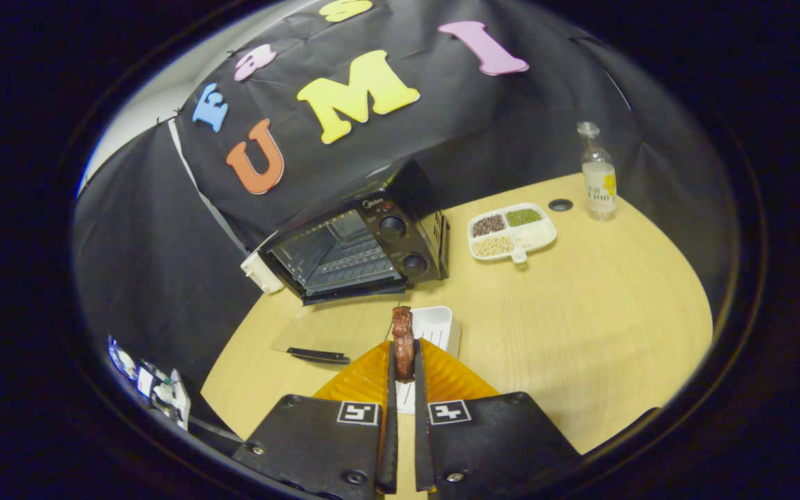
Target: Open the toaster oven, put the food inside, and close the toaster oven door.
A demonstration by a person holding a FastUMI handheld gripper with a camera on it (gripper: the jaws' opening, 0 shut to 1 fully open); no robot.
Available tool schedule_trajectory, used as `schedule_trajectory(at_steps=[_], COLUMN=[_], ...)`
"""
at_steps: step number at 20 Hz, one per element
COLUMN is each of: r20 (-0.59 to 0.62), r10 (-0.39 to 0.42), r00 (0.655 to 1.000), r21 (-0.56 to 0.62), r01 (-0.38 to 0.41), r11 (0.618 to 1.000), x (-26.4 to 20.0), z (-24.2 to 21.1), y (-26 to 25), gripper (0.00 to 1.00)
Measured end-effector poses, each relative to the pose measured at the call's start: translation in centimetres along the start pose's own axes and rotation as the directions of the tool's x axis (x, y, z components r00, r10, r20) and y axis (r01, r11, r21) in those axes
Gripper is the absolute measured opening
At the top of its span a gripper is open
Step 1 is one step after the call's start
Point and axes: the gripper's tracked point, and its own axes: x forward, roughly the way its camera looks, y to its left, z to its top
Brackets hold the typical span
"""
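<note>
A black toaster oven (365,243) stands at the back of the wooden table, its glass door (323,333) folded down flat toward me, with the rack inside visible. My gripper (403,361) is shut on a brown piece of food (403,340), which stands upright between the fingertips and sticks out above them. The food hangs above a white dish (435,325) just ahead of the fingers, a short way in front of the open oven door.
A white divided tray (542,239) of beans and grains lies to the right of the oven. Beyond it stands a clear bottle (598,173) near a dark hole (560,205) in the table. A white box (260,272) sits at the oven's left.
</note>
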Motion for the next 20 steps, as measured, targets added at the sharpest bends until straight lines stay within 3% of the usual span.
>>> schedule_trajectory(at_steps=[7,10,15,20], r20=[0.059,0.069,0.076,0.082], r10=[-0.056,-0.037,-0.007,0.02], r00=[0.997,0.997,0.997,0.996], r21=[-0.169,-0.2,-0.18,-0.068], r01=[0.065,0.051,0.021,-0.014], r11=[0.983,0.978,0.983,0.998], x=[0.1,1.0,4.6,9.3], z=[1.3,1.5,1.0,0.4], y=[6.9,10.8,15.8,17.4], gripper=[0.13,0.13,0.13,0.13])
